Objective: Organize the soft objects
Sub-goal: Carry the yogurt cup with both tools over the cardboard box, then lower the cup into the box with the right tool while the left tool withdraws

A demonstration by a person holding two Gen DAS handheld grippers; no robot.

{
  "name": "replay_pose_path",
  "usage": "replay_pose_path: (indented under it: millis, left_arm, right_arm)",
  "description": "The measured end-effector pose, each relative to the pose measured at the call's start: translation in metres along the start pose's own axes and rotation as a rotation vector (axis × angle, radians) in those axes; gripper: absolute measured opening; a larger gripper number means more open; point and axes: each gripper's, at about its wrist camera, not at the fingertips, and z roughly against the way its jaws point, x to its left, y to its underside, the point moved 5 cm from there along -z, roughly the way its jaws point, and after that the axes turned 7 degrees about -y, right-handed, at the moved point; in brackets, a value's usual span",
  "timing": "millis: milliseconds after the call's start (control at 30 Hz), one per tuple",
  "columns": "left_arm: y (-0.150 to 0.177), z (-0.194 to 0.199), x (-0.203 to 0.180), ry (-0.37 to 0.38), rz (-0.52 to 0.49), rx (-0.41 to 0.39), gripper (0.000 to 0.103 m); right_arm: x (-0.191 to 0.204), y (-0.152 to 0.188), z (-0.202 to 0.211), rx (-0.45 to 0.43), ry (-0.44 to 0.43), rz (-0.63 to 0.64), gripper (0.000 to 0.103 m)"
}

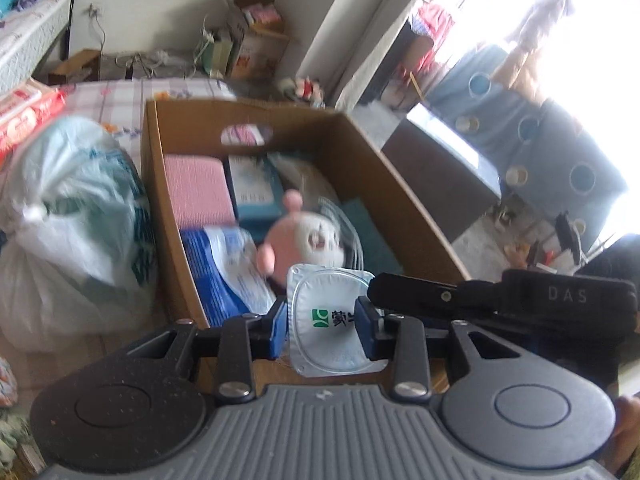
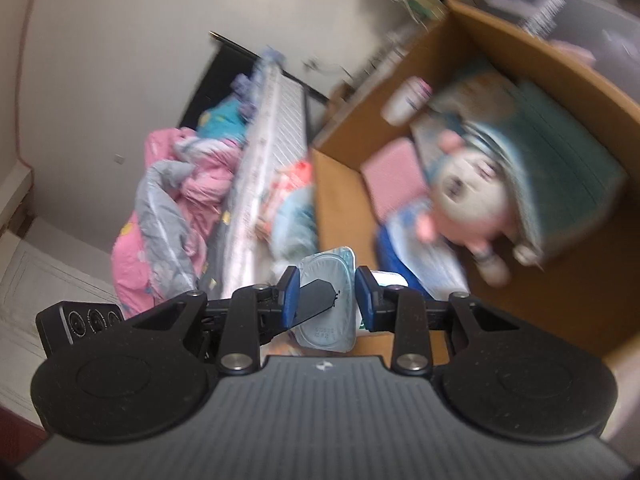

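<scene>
A white soft pouch with a green logo sits between the blue pads of my left gripper, which is shut on it at the near edge of a cardboard box. My right gripper is also closed around the same pouch, with one finger of the left gripper between its pads. In the box lie a pink-and-white plush doll, a pink pad, a blue-and-white pack and a teal cloth. The doll is blurred in the right wrist view.
A white plastic bag of soft things stands left of the box. Pink and grey bedding is heaped by a bed frame. A dark cabinet and blue boxes stand right of the box.
</scene>
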Motion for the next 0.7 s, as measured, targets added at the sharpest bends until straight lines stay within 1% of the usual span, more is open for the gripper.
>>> replay_pose_path:
  millis: [200,267,300,333,467,533,667,700]
  left_arm:
    - [0.024,-0.027,0.003,-0.031,-0.007,0.113,0.035]
    - [0.028,-0.031,0.002,-0.029,-0.008,0.140,0.035]
    - [0.030,-0.032,0.003,-0.035,-0.009,0.141,0.036]
    - [0.031,-0.031,0.003,-0.042,-0.017,0.130,0.037]
    - [0.028,-0.016,0.000,-0.025,-0.037,0.091,0.037]
    - [0.024,-0.007,0.000,-0.031,-0.041,0.057,0.037]
    - [0.018,0.016,0.005,-0.046,-0.057,-0.010,0.037]
    - [0.017,0.023,0.008,-0.049,-0.056,-0.026,0.039]
  right_arm:
    - [-0.034,0.009,-0.020,0.130,0.063,-0.069,0.031]
    - [-0.044,0.009,-0.028,0.166,0.102,-0.075,0.031]
    - [-0.048,0.010,-0.032,0.183,0.124,-0.067,0.031]
    - [-0.053,0.011,-0.036,0.200,0.143,-0.063,0.031]
    - [-0.052,0.011,-0.042,0.227,0.156,-0.039,0.032]
    - [-0.053,0.007,-0.042,0.219,0.186,-0.021,0.033]
    - [-0.056,0.000,-0.045,0.208,0.220,-0.004,0.034]
    - [-0.056,-0.001,-0.048,0.205,0.225,0.004,0.034]
